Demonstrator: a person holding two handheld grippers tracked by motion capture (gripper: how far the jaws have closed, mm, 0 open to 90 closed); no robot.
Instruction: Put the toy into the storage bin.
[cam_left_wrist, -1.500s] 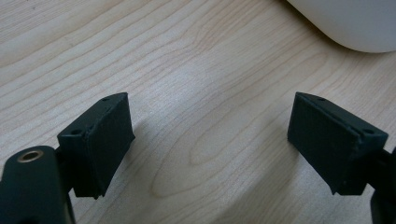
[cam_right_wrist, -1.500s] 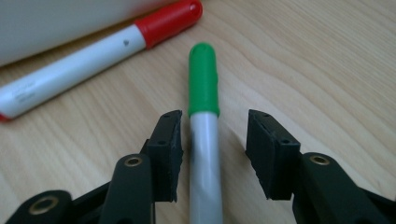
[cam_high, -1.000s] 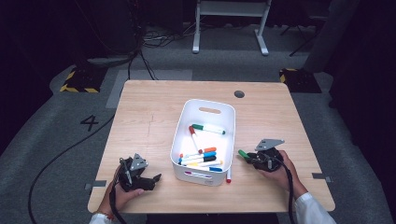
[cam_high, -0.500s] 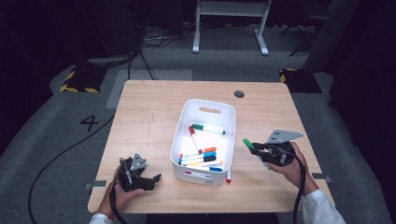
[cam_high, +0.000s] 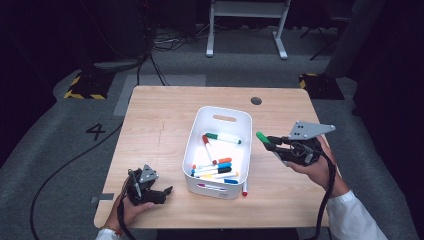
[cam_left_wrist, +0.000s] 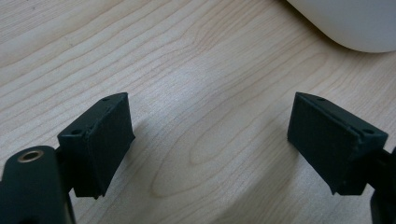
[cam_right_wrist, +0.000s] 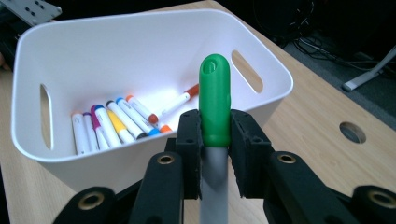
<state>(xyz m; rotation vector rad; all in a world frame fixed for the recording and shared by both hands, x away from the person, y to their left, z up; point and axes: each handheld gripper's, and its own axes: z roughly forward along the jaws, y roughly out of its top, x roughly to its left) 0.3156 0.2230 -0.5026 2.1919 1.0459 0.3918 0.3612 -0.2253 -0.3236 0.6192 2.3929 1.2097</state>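
A white bin (cam_high: 215, 117) (cam_right_wrist: 140, 42) stands mid-table with several coloured markers (cam_high: 215, 167) (cam_right_wrist: 112, 123) inside. My right gripper (cam_high: 274, 143) (cam_right_wrist: 215, 133) hovers above the table just right of the bin, shut on a green-capped marker (cam_high: 262, 137) (cam_right_wrist: 215, 100) whose cap points toward the bin. One more marker (cam_high: 244, 189) lies on the table by the bin's near right corner. My left gripper (cam_high: 162, 192) (cam_left_wrist: 210, 140) rests low over the wood at the front left, open, with nothing between its pads (cam_left_wrist: 109, 135).
The wooden table (cam_high: 160, 125) has a round cable hole (cam_high: 256, 100) (cam_right_wrist: 352, 132) at the back right. A cable trails off the left edge onto the grey floor. A white metal frame (cam_high: 245, 25) stands behind the table.
My right gripper has risen from the table surface with the green-capped marker and moved slightly toward the back. The left gripper has stayed put.
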